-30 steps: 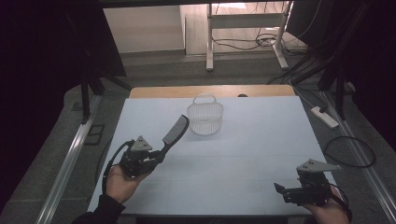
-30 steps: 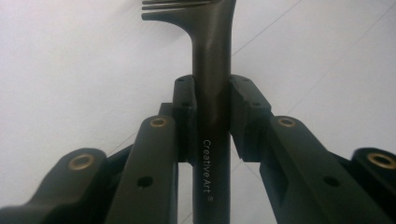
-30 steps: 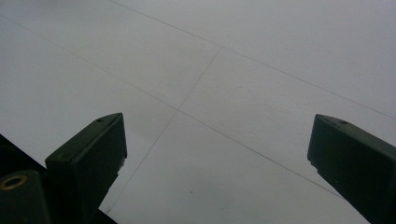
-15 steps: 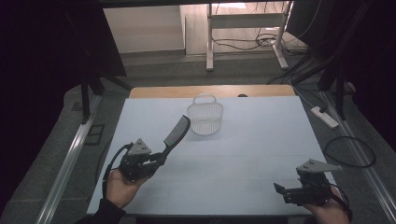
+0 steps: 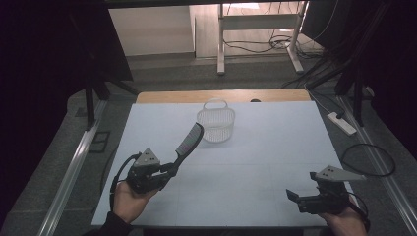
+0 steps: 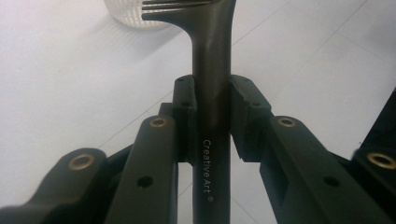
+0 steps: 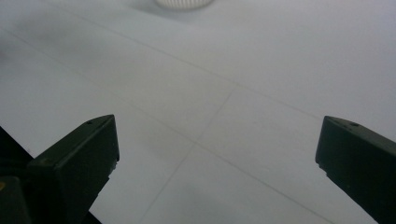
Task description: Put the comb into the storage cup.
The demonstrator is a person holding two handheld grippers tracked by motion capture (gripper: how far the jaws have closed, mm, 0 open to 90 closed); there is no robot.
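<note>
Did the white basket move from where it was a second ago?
No. The white basket sits at the same spot beside the table's wooden far edge, while the left gripper holds the black comb.

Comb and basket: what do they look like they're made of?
Comb: probably moulded plastic, dark and smooth with a dull sheen; the handle carries fine printed lettering and the teeth are one piece with it. It is clamped in the left gripper.

Basket: likely thin white or clear plastic; its walls are fine ribs that let the table show through. Wire can't be ruled out.
</note>
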